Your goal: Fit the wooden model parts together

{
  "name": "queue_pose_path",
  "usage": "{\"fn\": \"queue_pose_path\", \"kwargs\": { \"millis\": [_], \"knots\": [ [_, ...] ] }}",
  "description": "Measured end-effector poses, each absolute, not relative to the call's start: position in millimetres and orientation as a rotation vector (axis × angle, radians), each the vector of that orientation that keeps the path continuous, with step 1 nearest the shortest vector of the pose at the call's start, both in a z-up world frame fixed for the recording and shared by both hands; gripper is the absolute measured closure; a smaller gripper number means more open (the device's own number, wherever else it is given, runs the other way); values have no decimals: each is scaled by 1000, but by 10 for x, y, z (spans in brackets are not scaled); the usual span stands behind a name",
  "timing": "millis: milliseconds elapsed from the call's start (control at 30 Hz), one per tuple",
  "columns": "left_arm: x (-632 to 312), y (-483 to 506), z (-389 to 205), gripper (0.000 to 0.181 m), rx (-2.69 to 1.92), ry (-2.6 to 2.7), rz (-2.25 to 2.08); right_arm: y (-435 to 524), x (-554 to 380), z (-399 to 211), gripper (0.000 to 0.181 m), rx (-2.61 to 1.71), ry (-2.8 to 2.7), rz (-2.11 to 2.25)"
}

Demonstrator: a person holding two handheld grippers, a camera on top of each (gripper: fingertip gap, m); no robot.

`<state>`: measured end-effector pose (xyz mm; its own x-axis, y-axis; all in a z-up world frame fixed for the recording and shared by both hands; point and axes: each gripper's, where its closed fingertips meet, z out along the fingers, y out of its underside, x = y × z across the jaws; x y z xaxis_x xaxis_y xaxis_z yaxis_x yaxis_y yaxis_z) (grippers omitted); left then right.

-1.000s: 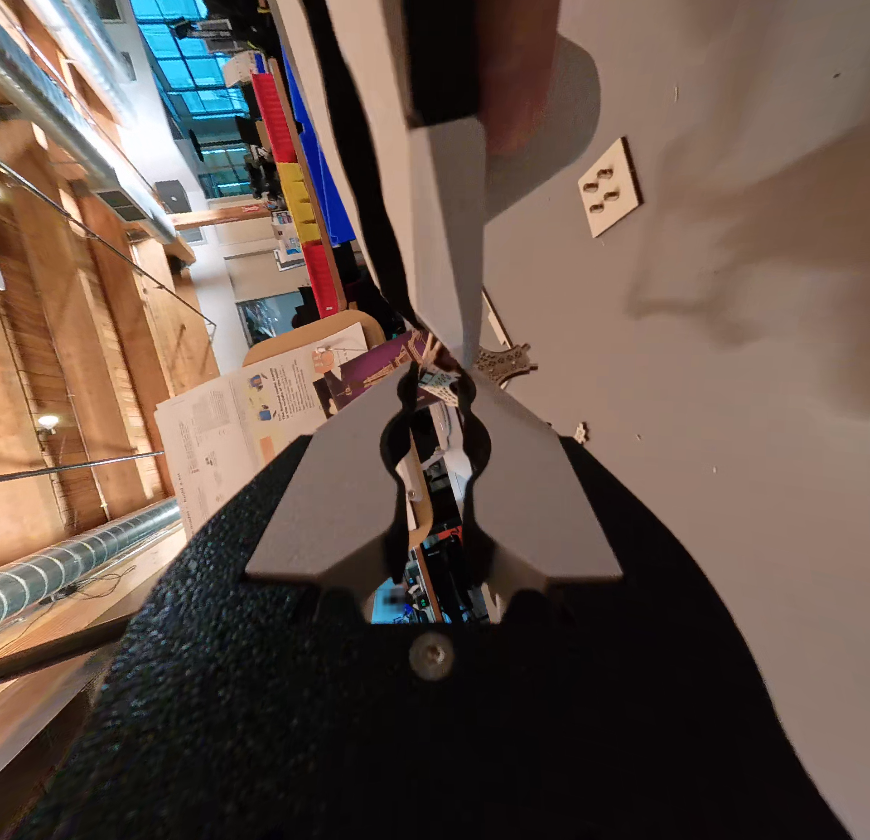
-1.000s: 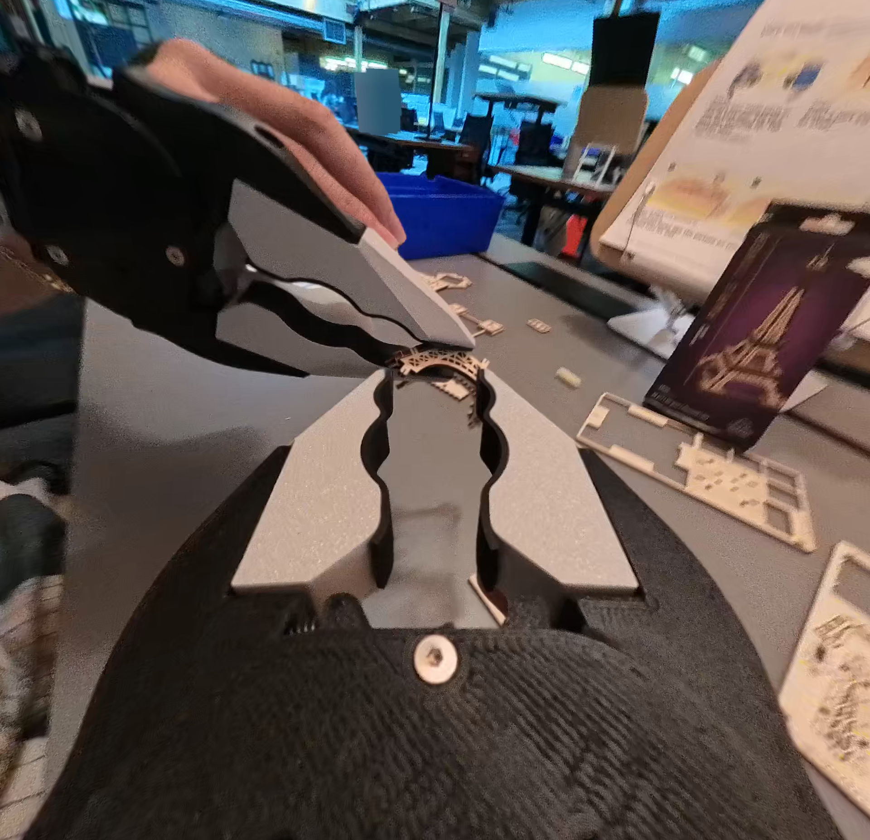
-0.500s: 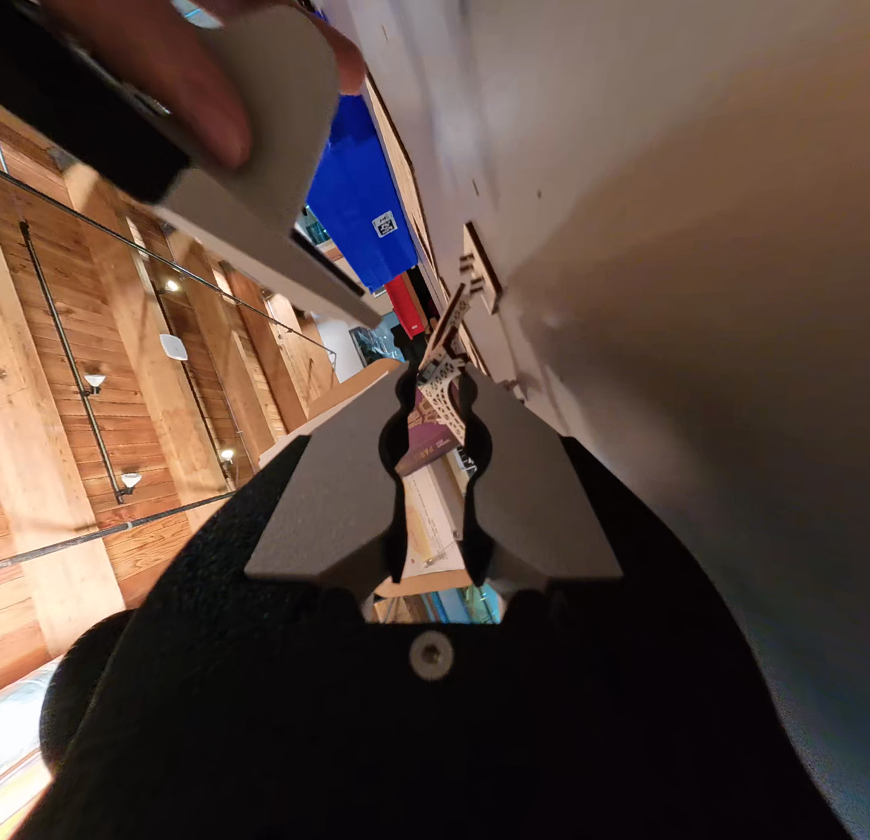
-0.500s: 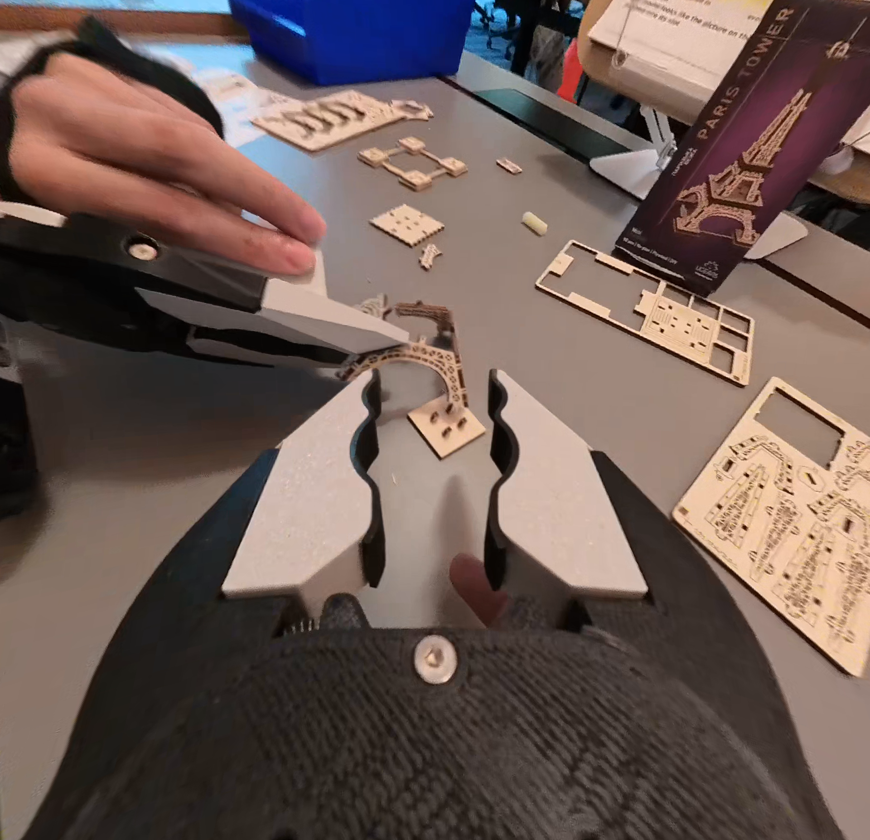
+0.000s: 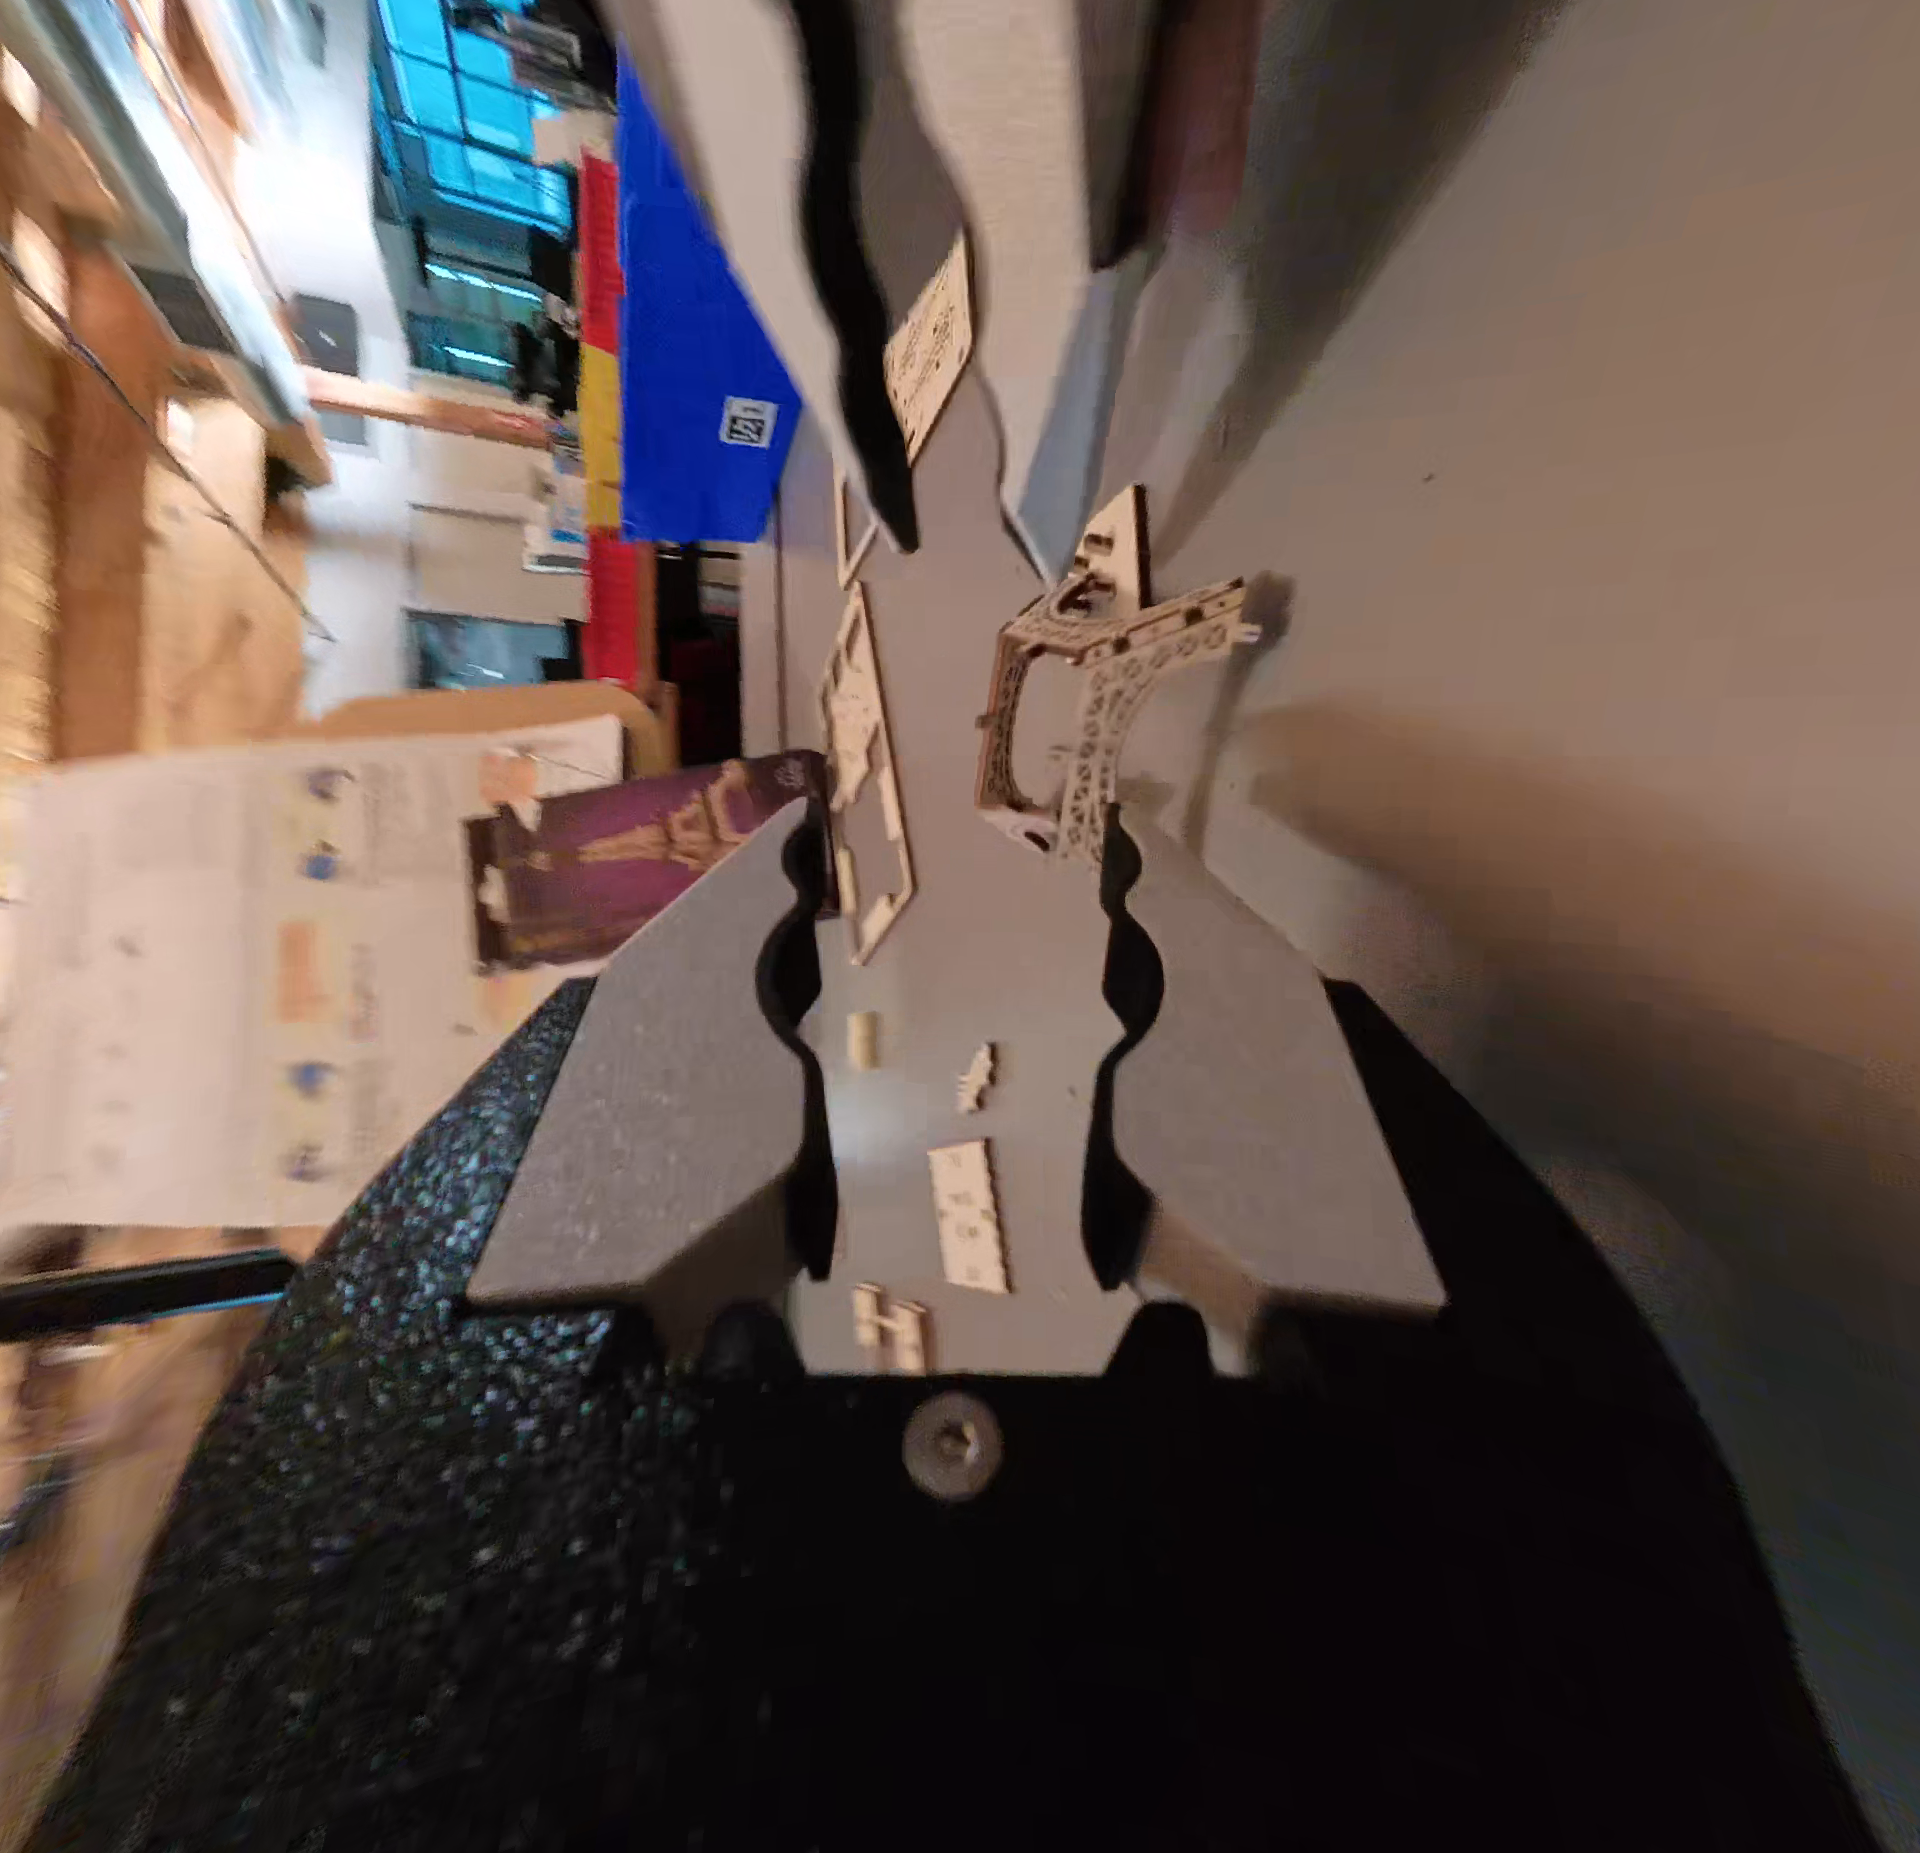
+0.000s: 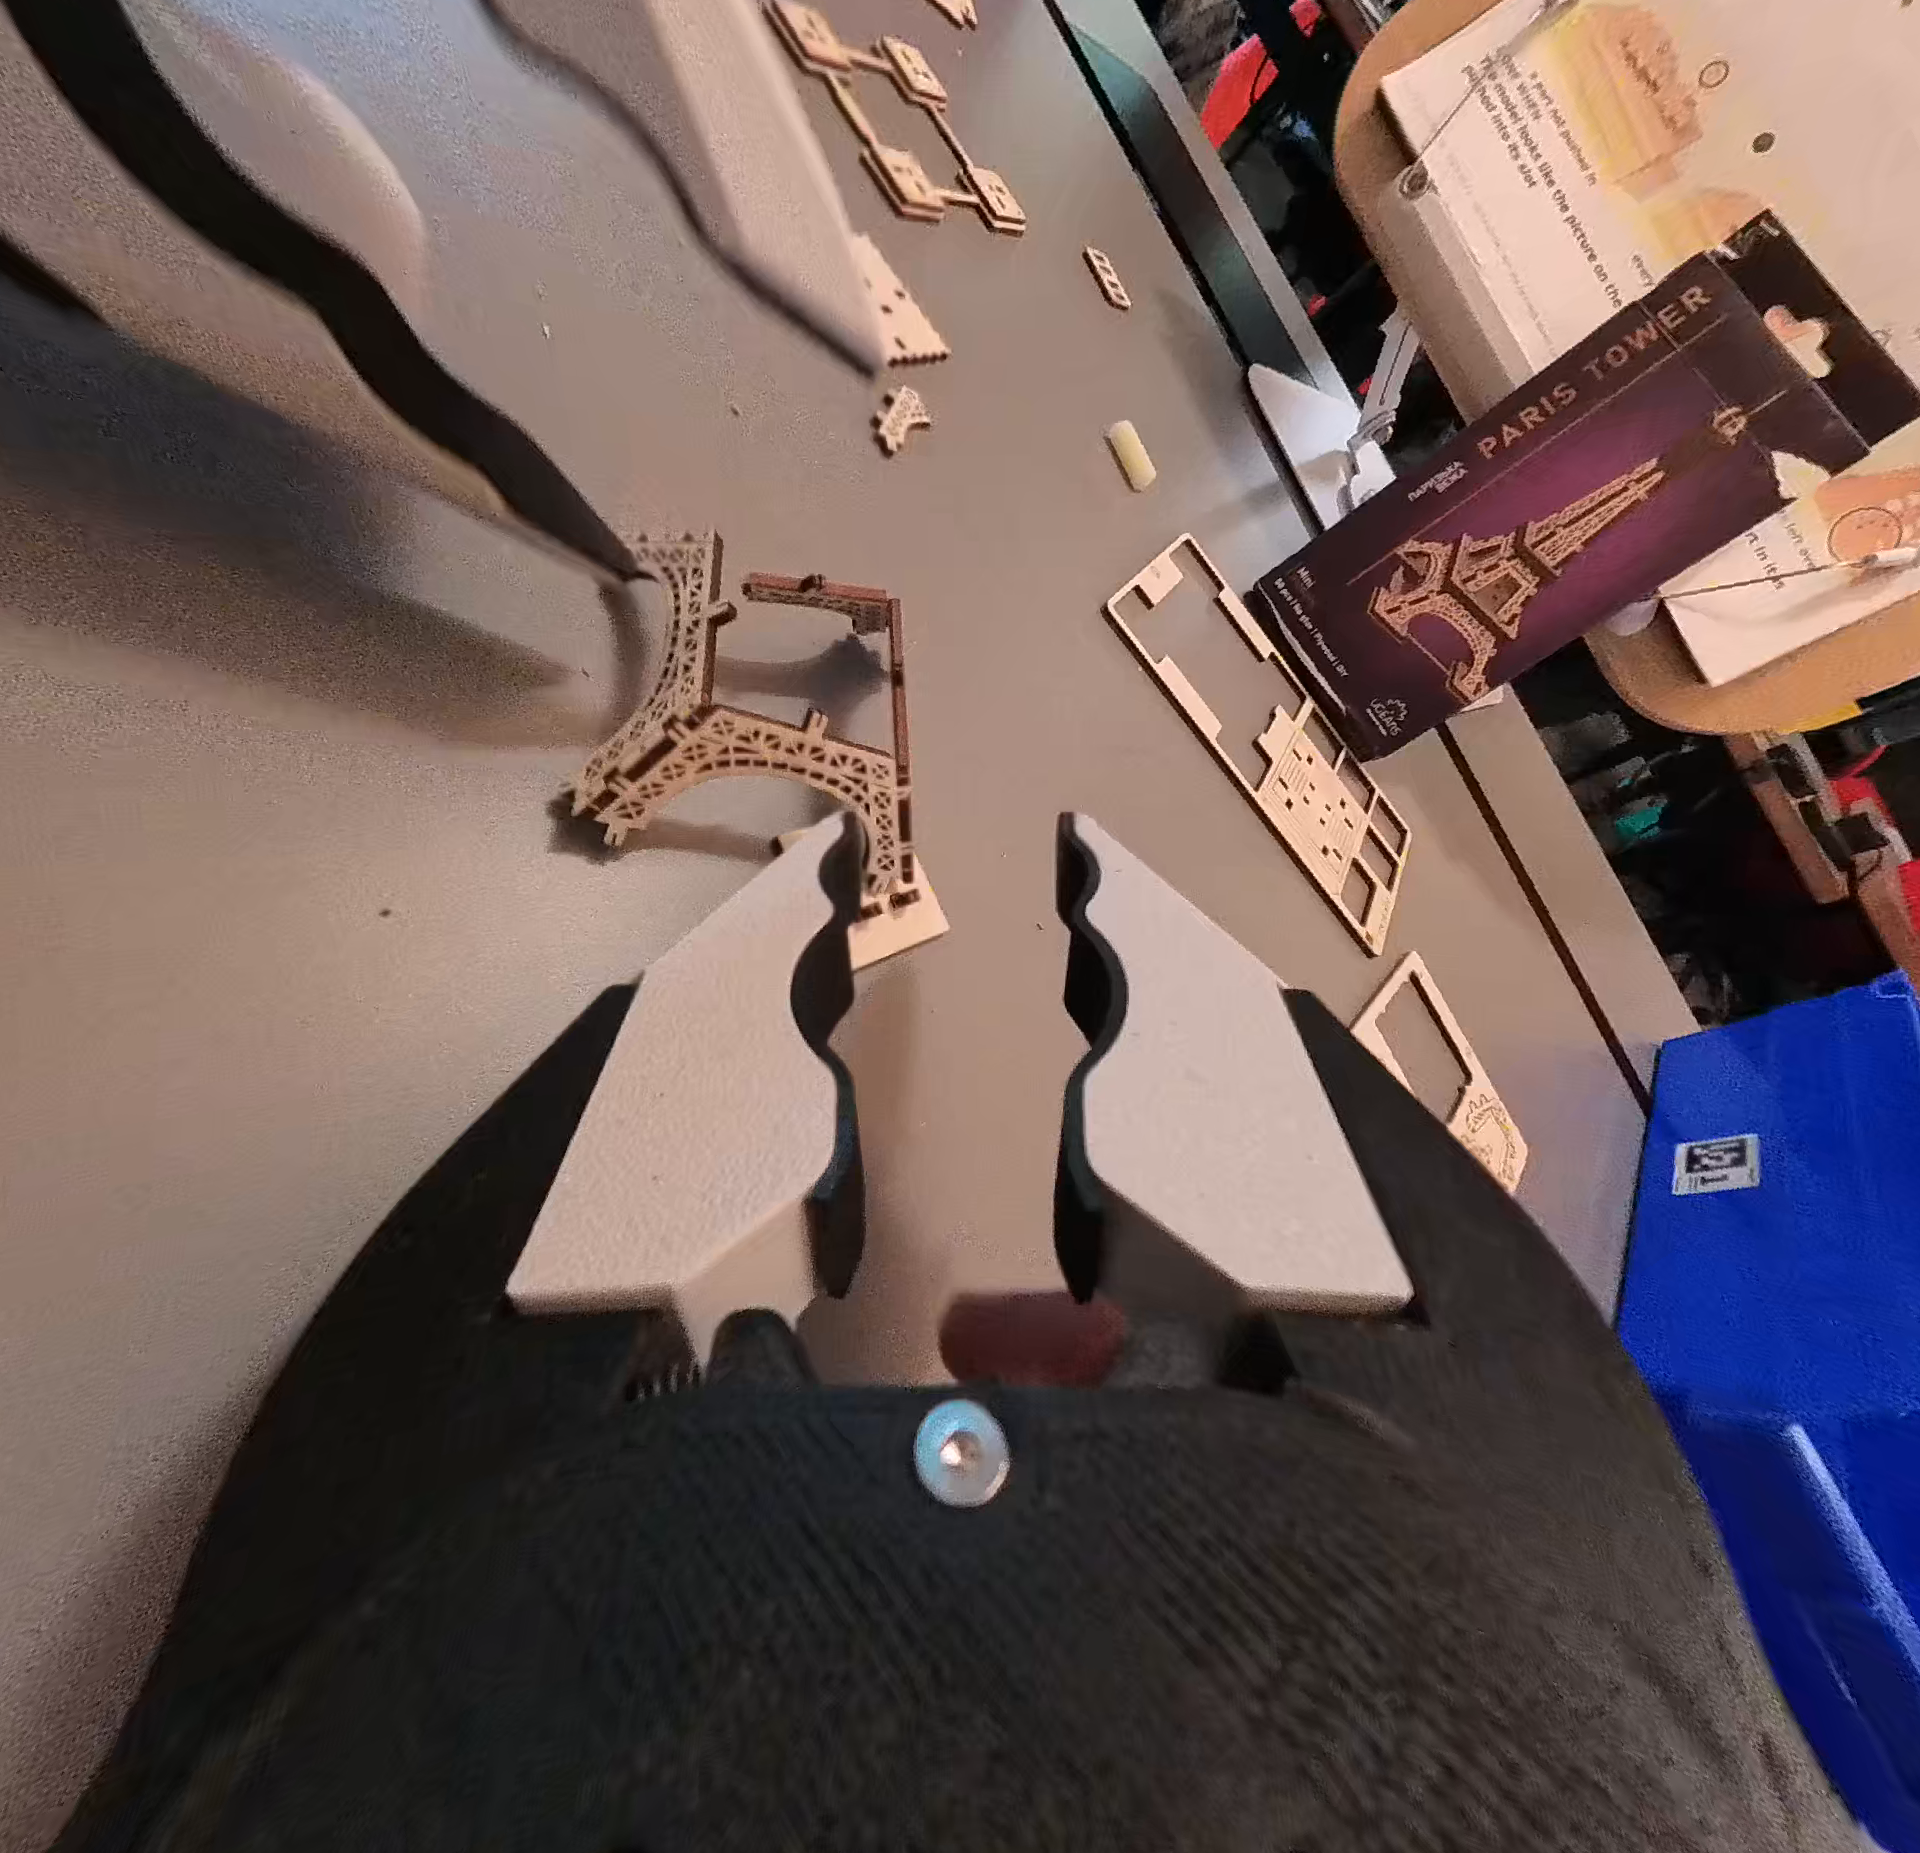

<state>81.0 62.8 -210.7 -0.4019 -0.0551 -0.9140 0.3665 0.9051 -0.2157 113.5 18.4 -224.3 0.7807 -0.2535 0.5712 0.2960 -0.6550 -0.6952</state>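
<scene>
Both jaws now spread and empty, arch assembly (image 6: 758,723) released onto table (image 6: 260,972) among loose parts, box (image 6: 1558,525) beyond.

Place: a workshop or maker space | grey worktable (image 6: 260,920) strewn with laser-cut plywood part sheets (image 6: 1262,738) | blue plastic storage bin (image 6: 1787,1284) at the right | timber-clad walls (image 5: 125,577) and big blue-lit windows (image 5: 468,151) far off
</scene>
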Motion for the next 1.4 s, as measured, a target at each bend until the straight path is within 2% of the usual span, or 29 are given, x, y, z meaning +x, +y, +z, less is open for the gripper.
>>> {"fn": "queue_pose_path", "kwargs": {
  "millis": [233,467,633,767,900,1033,1200,1400],
  "knots": [
    [800,739,-2116,130,-30,2263,-781,321,1108,-2315,154,-2113,-132,-782],
    [786,683,-2228,131,35,2383,-798,322,1100,-2410,136,-2186,-237,-753],
    [785,646,-2346,131,95,2405,-733,357,1145,-2416,132,-2181,-235,-660],
    [735,666,-2285,137,81,2449,-813,421,1139,-2440,138,-2186,-283,-606],
    [771,697,-1945,143,-34,2437,-1052,442,1151,-2481,161,-2191,-311,-610],
    [1007,768,-1806,144,-76,2386,-997,476,1183,-2436,169,-2156,-364,-746],
    [1118,655,-1800,151,61,2314,-814,485,1254,-2117,170,-2046,-479,-1182],
    [912,458,-1606,142,62,2336,-859,445,1204,-1863,173,-1987,-572,-1530]
  ]
}}
